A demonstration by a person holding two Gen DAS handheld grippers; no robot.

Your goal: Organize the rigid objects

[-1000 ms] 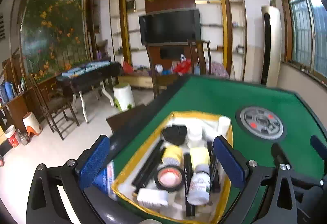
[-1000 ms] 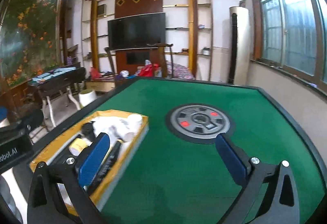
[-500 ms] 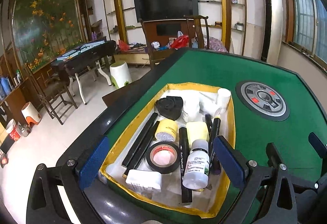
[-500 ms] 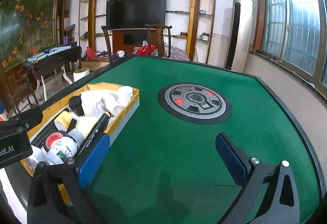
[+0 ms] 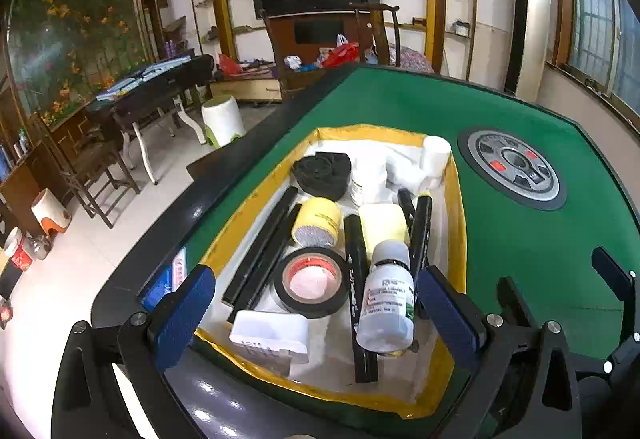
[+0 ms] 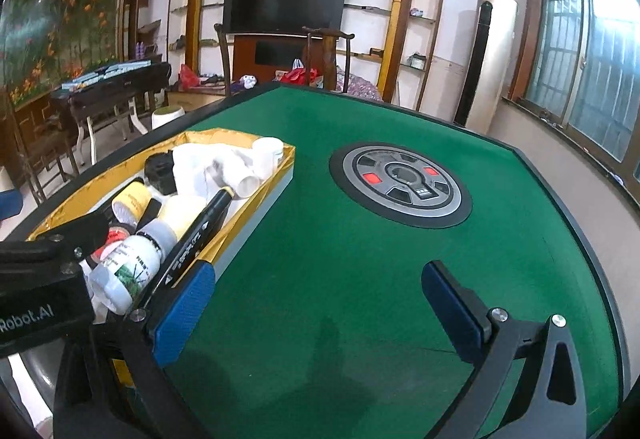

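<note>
A yellow-rimmed box (image 5: 456, 199) on the green table holds several objects: a white bottle with a grey cap (image 5: 386, 299), a black tape roll (image 5: 312, 281), a yellow tape roll (image 5: 316, 227), black markers (image 5: 356, 279), a black round piece (image 5: 322, 173), a white block (image 5: 270, 333) and white containers (image 5: 434, 155). My left gripper (image 5: 316, 315) is open and empty, just above the box's near end. My right gripper (image 6: 320, 315) is open and empty over bare green felt, right of the box (image 6: 276, 175). The bottle (image 6: 128, 267) and a marker (image 6: 196, 235) show there too.
A round grey control dial (image 5: 514, 169) is set in the table centre and also shows in the right wrist view (image 6: 400, 185). The table's black rim (image 5: 168, 239) runs along the left. Chairs, a dark side table and stools stand on the floor beyond.
Both grippers have moved forward and down toward the table. The box now sits closer and larger in the left view. Both stay open.
</note>
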